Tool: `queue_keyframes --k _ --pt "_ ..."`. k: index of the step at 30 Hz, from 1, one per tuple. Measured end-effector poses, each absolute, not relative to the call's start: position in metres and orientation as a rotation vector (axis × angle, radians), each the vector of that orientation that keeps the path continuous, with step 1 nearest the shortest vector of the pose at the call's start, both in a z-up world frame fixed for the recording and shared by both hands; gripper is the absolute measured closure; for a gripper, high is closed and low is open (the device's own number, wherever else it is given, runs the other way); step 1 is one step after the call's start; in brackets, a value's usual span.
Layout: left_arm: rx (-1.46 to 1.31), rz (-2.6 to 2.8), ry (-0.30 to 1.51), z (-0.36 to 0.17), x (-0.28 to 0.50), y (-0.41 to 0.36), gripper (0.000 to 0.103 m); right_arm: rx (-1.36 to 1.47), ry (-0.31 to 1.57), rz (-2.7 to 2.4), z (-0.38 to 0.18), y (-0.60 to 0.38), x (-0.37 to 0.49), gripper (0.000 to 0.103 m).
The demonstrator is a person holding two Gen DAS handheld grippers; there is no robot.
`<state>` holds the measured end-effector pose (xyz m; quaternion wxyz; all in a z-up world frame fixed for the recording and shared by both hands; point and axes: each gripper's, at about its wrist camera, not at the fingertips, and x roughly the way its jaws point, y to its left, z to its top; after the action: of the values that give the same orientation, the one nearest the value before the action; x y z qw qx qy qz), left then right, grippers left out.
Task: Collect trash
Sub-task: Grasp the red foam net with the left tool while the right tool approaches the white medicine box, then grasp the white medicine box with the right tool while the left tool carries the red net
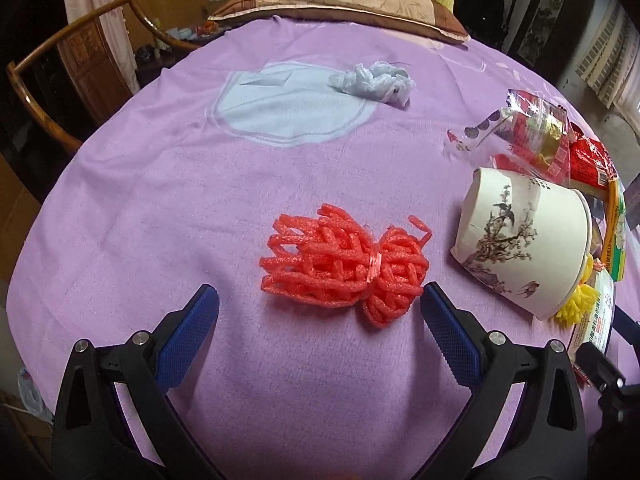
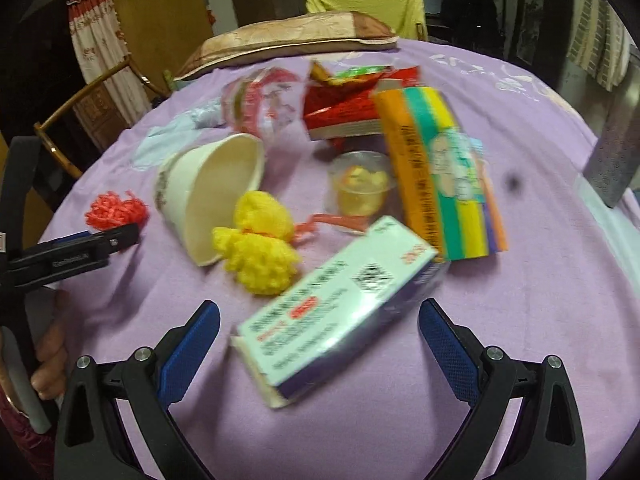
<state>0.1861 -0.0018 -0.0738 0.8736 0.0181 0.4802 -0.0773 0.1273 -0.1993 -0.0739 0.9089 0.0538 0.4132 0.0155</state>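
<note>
A red foam fruit net [image 1: 344,268] lies on the purple cloth just ahead of my left gripper [image 1: 319,300], which is open with its blue pads either side of the net's near end. My right gripper [image 2: 319,316] is open around the near end of a white medicine box [image 2: 336,300]. Beyond that box lie a yellow foam net [image 2: 256,248], a tipped paper cup [image 2: 208,192], a clear jelly cup [image 2: 360,188], a striped carton [image 2: 444,172] and red wrappers [image 2: 344,108]. The left gripper's body [image 2: 72,252] shows at the left edge.
A crumpled pale blue plastic bag [image 1: 376,80] sits farther back on the cloth. A brown pillow [image 1: 344,4] lies at the far edge. A wooden chair [image 1: 60,92] stands at the left. A grey block [image 2: 616,152] stands at the right. A hand [image 2: 52,344] grips the left handle.
</note>
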Motion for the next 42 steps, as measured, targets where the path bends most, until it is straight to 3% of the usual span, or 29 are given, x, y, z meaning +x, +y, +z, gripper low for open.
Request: queue_keyframes --k 7,13,15,19,20,21,23,26,28,29,30,31,32,33,35,42 --pt "0.029 -0.169 0.996 -0.073 0.184 0.001 0.007 0.191 0.762 -0.133 -0.068 -0.271 0.095 0.007" --pt "0.009 -0.182 0.973 -0.065 0.184 0.005 0.007 0.28 0.773 0.1 -0.071 -0.245 0.105 0.008" --pt "-0.009 -0.198 0.964 -0.062 0.185 0.007 0.007 0.321 0.801 0.162 -0.074 -0.236 0.117 0.024" --pt "-0.044 -0.204 0.941 -0.056 0.184 0.014 0.007 0.402 0.855 0.232 -0.08 -0.228 0.137 0.044" --pt "-0.058 -0.215 0.938 -0.055 0.183 0.017 0.008 0.411 0.845 0.238 -0.081 -0.227 0.137 0.065" --pt "-0.064 -0.217 0.935 -0.054 0.182 0.018 0.009 0.405 0.829 0.248 -0.081 -0.227 0.138 0.077" --pt "-0.068 -0.227 0.919 -0.051 0.18 0.018 0.009 0.407 0.806 0.264 -0.08 -0.226 0.132 0.086" --pt "-0.058 -0.237 0.916 -0.051 0.182 0.009 0.009 0.36 0.799 0.257 -0.076 -0.221 0.131 0.084" --pt "-0.041 -0.24 0.926 -0.055 0.184 -0.001 0.011 0.342 0.811 0.244 -0.075 -0.218 0.134 0.066" --pt "-0.026 -0.236 0.934 -0.058 0.185 -0.005 0.012 0.33 0.825 0.244 -0.074 -0.214 0.137 0.048" --pt "-0.013 -0.232 0.944 -0.061 0.186 -0.01 0.015 0.325 0.828 0.251 -0.074 -0.212 0.139 0.048" --pt "0.003 -0.232 0.958 -0.065 0.187 -0.014 0.025 0.312 0.817 0.265 -0.072 -0.209 0.141 0.049" --pt "0.012 -0.239 0.965 -0.066 0.188 -0.016 0.032 0.296 0.812 0.271 -0.071 -0.206 0.143 0.058" --pt "0.013 -0.255 0.958 -0.065 0.187 -0.017 0.044 0.295 0.802 0.28 -0.07 -0.207 0.143 0.079" --pt "0.01 -0.254 0.937 -0.064 0.183 -0.014 0.048 0.302 0.776 0.288 -0.069 -0.21 0.143 0.102" --pt "-0.055 -0.222 0.816 -0.038 0.15 0.014 0.049 0.304 0.746 0.354 -0.066 -0.213 0.137 0.099"
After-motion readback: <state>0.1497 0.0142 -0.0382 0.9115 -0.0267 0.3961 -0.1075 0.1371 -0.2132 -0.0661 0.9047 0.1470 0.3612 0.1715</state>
